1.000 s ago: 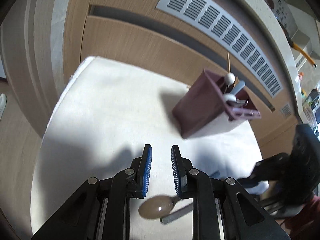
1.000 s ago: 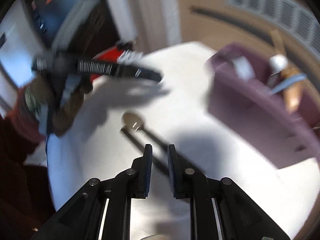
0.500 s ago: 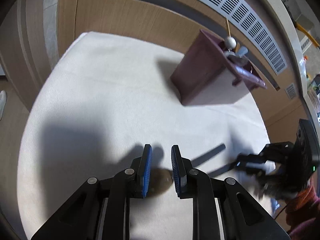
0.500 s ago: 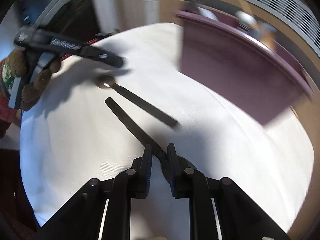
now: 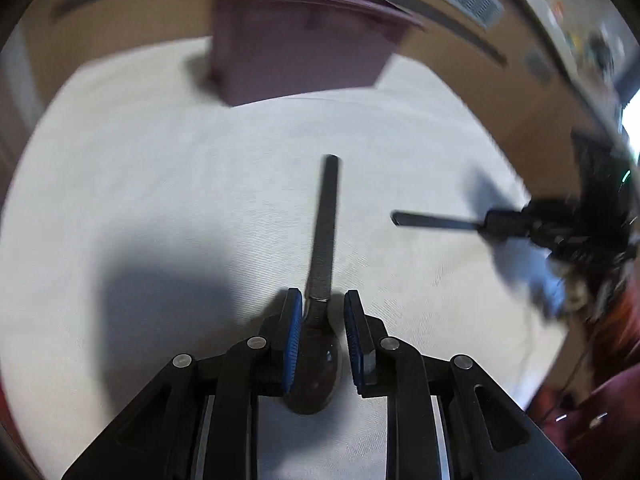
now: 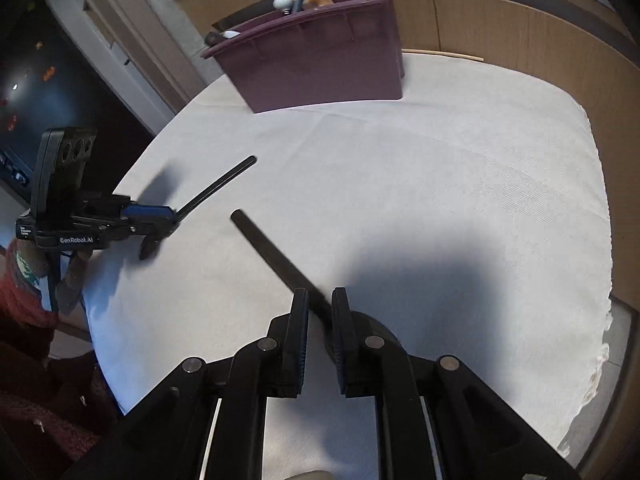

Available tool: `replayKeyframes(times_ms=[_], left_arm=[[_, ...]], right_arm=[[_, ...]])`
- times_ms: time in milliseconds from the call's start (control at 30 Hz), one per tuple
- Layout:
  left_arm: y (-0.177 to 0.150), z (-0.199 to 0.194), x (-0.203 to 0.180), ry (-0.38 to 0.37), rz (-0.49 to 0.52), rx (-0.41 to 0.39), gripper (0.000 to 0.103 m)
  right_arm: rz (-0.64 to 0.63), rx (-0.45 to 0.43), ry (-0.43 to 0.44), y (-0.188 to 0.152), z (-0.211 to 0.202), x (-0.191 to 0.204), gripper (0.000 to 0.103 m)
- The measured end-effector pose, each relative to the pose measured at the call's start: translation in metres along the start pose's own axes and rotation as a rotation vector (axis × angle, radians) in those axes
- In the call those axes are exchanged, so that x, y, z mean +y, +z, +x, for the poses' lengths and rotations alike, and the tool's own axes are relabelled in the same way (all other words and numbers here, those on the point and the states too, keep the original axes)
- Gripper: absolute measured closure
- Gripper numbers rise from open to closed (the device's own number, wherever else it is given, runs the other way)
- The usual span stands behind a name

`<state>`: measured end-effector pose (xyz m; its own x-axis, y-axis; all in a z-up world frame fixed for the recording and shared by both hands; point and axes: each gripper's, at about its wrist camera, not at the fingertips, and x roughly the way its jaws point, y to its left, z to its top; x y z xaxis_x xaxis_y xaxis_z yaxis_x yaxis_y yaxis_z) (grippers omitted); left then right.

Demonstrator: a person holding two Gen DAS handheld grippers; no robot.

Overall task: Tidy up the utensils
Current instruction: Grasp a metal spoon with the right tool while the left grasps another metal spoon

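Note:
Two dark utensils lie on the white cloth. A dark spoon (image 5: pixel 324 240) points its handle away; its bowl sits between the pads of my left gripper (image 5: pixel 319 312), which straddles it, open. The spoon also shows in the right wrist view (image 6: pixel 216 188), with the left gripper (image 6: pixel 160 216) around its bowl end. The second dark utensil (image 6: pixel 276 256) runs diagonally into my right gripper (image 6: pixel 319 300), whose jaws stand narrowly apart around its lower end; a grip is unclear. In the left wrist view its handle (image 5: pixel 432 220) sticks out of the right gripper (image 5: pixel 504 222).
A maroon utensil holder (image 6: pixel 320 68) with several utensils stands at the table's far edge; it also shows in the left wrist view (image 5: pixel 300 52). A wooden stick (image 6: pixel 440 54) lies behind it. Wooden cabinets and a vent line the wall.
Both grippers have come down low over the table. The left has swung round so that the spoon's bowl lies between its pads. The right has closed in on the second utensil's end.

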<state>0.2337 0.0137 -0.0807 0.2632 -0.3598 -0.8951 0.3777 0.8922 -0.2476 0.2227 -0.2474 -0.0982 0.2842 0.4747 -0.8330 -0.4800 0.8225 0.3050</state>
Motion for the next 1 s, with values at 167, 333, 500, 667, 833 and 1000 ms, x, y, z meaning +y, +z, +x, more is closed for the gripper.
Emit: replayKeyframes(times_ms=[167,333,500,667,833,1000], left_arm=[[0.023,0.016,-0.028,0.155,0.109,0.026,0.079],[0.043,0.027,-0.031,0.189,0.134,0.066,0.079],[0.047,0.027,-0.028,0.194,0.132,0.078,0.079],[0.046,0.028,-0.032,0.201,0.123,0.085,0.079],[0.047,0.028,-0.032,0.196,0.107,0.099,0.079],[0.045,0.027,-0.032,0.196,0.099,0.093,0.079]], right_arm=[[-0.211,-0.03,-0.111,-0.006,0.003,0.042,0.091],[-0.421,-0.005,-0.188,-0.004,0.024,0.066,0.091],[-0.412,-0.013,-0.263,0.017,0.033,0.055,0.09],[-0.093,-0.051,-0.238,0.045,0.031,0.0,0.089],[0.073,-0.075,-0.133,0.044,0.023,-0.022,0.083],[0.093,-0.066,-0.076,0.04,0.019,-0.011,0.055]])
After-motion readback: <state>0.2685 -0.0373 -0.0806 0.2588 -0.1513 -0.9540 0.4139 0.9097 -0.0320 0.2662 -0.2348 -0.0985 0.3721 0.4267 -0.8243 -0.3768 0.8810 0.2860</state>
